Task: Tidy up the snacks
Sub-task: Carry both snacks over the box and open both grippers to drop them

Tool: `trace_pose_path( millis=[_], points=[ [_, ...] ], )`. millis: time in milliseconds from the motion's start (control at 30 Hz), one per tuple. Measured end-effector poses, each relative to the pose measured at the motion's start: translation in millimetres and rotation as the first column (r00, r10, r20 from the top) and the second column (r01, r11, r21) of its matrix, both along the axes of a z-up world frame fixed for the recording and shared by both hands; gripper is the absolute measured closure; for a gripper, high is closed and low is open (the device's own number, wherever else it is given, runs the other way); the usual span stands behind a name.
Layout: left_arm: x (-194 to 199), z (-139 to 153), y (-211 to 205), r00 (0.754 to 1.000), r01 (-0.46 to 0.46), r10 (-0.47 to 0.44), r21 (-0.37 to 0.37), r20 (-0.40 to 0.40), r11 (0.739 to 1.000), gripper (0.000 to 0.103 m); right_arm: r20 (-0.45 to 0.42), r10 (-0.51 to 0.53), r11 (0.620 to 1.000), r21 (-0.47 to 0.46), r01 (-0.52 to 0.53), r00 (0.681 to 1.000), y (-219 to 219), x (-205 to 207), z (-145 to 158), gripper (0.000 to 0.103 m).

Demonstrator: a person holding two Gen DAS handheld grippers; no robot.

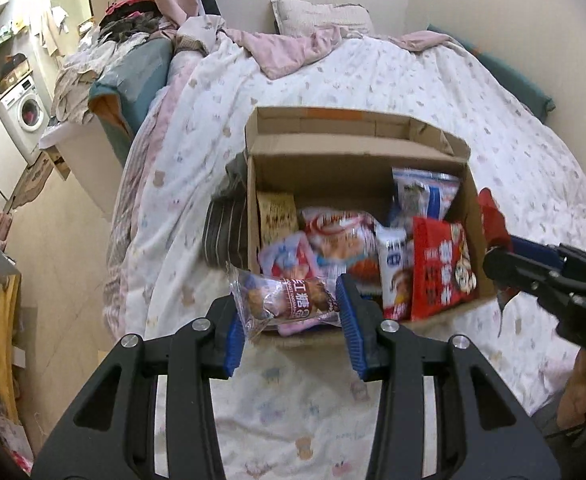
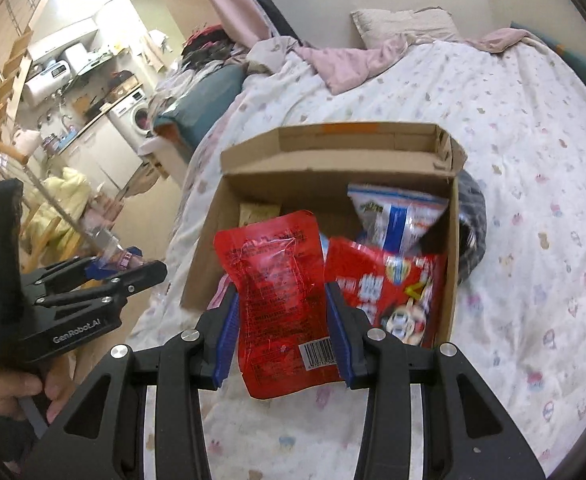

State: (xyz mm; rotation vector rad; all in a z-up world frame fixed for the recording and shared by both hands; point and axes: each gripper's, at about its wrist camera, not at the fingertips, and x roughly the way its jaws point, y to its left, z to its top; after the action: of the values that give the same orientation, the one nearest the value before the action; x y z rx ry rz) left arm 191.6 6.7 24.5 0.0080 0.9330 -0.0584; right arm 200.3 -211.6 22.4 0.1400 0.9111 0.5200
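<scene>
Open cardboard box (image 1: 357, 184) sits on the quilted bed (image 1: 413, 88), packed with snack bags. Left gripper (image 1: 289, 312) clamps a clear-wrapped pastry packet (image 1: 289, 300), lying crosswise at the box's near edge. Right gripper (image 2: 283, 320) grips a red pouch (image 2: 281, 292), upright, its barcode end nearest the camera.

"GenRobot.AI" on left claw (image 2: 133, 270) body.

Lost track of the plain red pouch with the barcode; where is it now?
In the right wrist view the red pouch is gripped between the right gripper fingers, held above the near edge of the cardboard box on the bed.
</scene>
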Motion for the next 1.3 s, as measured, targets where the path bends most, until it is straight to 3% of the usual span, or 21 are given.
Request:
trace_pose_path(
  millis=[167, 333, 567, 767, 967, 1300],
  points=[
    [24.4, -3.0, -3.3, 1.0, -0.001, 0.001, -0.018, 0.017, 1.0, 0.066, -0.012, -0.034, 0.999, 0.027, 0.034, 0.999, -4.7, 26.2, -4.3, 0.06],
    [41.1, -28.9, -5.8, 0.999, 0.012, -0.014, -0.065, -0.032, 0.998, 0.066, -0.056, -0.023, 0.987, 0.157, 0.032, 0.998, -13.7, 45.5, -22.8, 0.06],
    [54.8, -43.5, -4.1, 0.997, -0.021, 0.012, -0.112, -0.08, 0.993, 0.065, -0.061, -0.027, 0.992, 0.12, 0.034, 0.998, -0.5, 53.7, -38.4, 0.06],
    [57.7, -50.0, -16.0, 0.997, -0.009, 0.006, -0.048, -0.08, 0.999, 0.065, -0.106, -0.06, 0.985, 0.156, 0.077, 0.992, -1.1, 65.8, -47.0, 0.057],
    [57.2, -50.8, -27.1, 0.996, 0.02, -0.024, -0.042, -0.087, 0.999, 0.064, -0.128, -0.083, 0.982, 0.157, 0.103, 0.988, -7.7, 70.8, -53.0, 0.056],
    [58.9, -50.4, -25.1, 0.996, 0.01, -0.013, -0.041, -0.088, 0.999, 0.064, -0.127, -0.087, 0.975, 0.191, 0.11, 0.988, -12.6, 69.6, -51.8, 0.047]
  ],
)
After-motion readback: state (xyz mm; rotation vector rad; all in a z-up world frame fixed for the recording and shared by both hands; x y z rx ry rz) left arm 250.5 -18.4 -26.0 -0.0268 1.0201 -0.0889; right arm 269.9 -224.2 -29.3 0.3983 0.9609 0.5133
